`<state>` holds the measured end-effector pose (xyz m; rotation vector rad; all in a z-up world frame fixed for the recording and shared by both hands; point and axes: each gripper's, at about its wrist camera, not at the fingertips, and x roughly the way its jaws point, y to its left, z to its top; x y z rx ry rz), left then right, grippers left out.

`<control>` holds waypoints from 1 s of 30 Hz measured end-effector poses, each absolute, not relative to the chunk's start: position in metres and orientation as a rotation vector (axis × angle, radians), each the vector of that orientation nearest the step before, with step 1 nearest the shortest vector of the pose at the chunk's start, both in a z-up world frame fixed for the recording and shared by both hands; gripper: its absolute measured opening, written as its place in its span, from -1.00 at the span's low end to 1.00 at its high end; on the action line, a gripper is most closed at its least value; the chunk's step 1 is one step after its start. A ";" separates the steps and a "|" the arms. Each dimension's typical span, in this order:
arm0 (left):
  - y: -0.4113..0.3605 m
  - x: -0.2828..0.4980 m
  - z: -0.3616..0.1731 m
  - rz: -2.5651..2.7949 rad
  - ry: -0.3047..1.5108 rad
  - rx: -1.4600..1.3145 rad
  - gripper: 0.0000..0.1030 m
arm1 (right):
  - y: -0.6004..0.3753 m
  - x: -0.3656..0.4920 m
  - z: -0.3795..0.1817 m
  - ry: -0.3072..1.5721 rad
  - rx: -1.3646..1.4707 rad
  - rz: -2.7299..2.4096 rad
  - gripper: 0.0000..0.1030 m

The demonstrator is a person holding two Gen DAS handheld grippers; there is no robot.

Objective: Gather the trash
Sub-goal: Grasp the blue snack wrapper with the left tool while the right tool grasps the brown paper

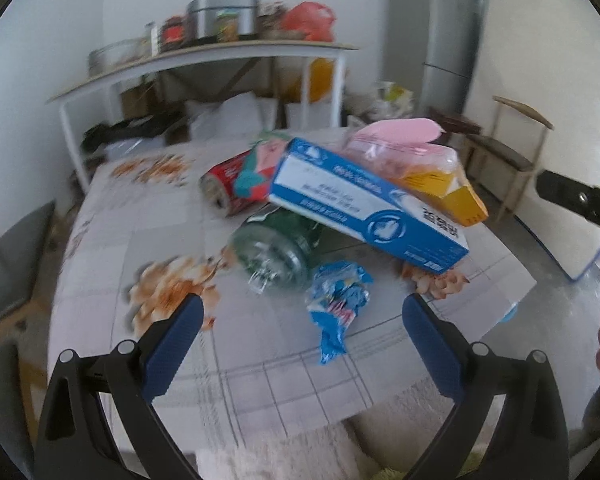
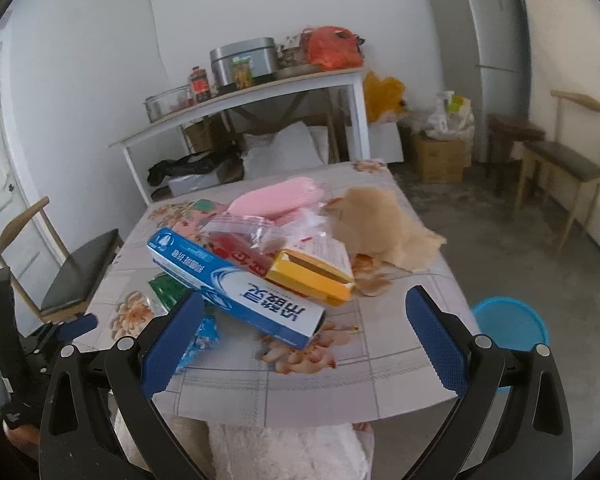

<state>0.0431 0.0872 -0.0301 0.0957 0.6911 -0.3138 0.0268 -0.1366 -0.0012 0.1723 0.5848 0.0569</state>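
A bare room with white walls and a grey concrete floor holds a small table (image 2: 400, 360) under a floral, grid-printed cloth, and nearly all the trash sits on it in one heap. Nothing looks collected: as far as these views show, the job is at its start, with every piece left to lift.

Going left to right in the left wrist view: a dark-seated chair (image 1: 8, 264) at the table's edge, then the left claw (image 1: 302, 312) hovering released above the near cloth, its blue pads spread wide and gripping nothing. Between and just beyond them lies a crumpled blue wrapper (image 1: 336, 304), the nearest piece. Behind it a green plastic bottle (image 1: 276, 256) lies on its side, with a red can (image 1: 224, 188) further back. A long blue-and-white toothpaste box (image 1: 364, 208) rests tilted across the bottle, and a yellow carton (image 1: 452, 196) with a pink packet (image 1: 396, 132) above it leans against its far side.

In the right wrist view the right claw (image 2: 306, 312) is likewise released and empty, aimed at the toothpaste box's near end. Right of the heap sits crumpled tan paper (image 2: 380, 232). Off the table's right corner, on the floor, stands a blue bin (image 2: 512, 324), probably where the trash belongs; I see nothing in the part of it that shows.

Behind, a white-framed shelf table (image 2: 260, 88) carries a metal pot, jars and an orange bag; a grey fridge (image 2: 488, 40) and a wooden chair (image 2: 568, 160) stand at far right.
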 end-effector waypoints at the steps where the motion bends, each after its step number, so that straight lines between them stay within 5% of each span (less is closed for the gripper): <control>1: 0.084 0.045 -0.032 -0.326 0.690 0.116 0.89 | -0.136 0.028 -0.002 0.588 0.172 0.055 0.87; 5: 0.060 0.053 -0.046 -0.382 0.683 0.261 0.86 | -0.141 0.035 -0.004 0.607 0.190 0.037 0.87; 13: 0.021 0.063 -0.087 -0.341 0.724 0.531 0.23 | -0.156 0.049 -0.011 0.647 0.229 -0.007 0.86; 22: 0.022 0.071 -0.099 -0.316 0.751 0.527 -0.47 | -0.165 0.056 -0.013 0.670 0.239 -0.008 0.86; 30: 0.022 0.064 -0.098 -0.335 0.765 0.478 -0.75 | -0.174 0.059 0.000 0.652 0.237 0.023 0.84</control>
